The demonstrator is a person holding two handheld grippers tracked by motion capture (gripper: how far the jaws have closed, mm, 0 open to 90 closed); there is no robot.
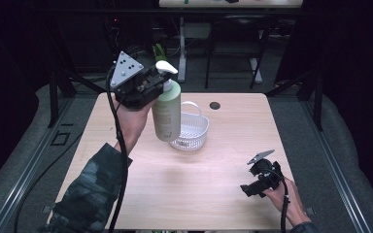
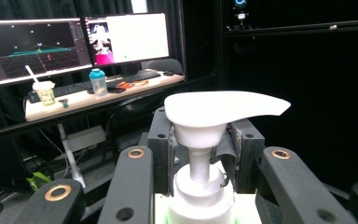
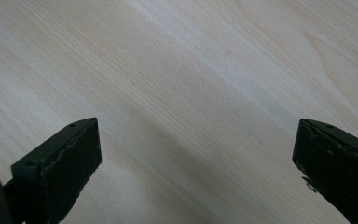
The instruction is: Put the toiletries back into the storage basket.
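Note:
A pale green pump bottle (image 1: 167,114) with a white pump head (image 2: 214,112) hangs upright in the air over the left middle of the wooden table (image 1: 199,194). My left gripper (image 1: 159,86) is shut on the bottle at its neck, just under the pump, and the jaws flank the white collar (image 2: 200,196). Right beside the bottle's lower part stands a white plastic basket (image 1: 192,131) with a handle. My right gripper (image 1: 248,189) is low over the table's right front. Its jaws are open with bare wood (image 3: 191,93) between the fingers (image 3: 65,168).
A small black round hole (image 1: 215,105) sits in the table behind the basket. Beyond the far edge are desk legs (image 1: 182,53) and dark frames. The left gripper view looks out on a desk (image 2: 98,95) with monitors, a keyboard and cups.

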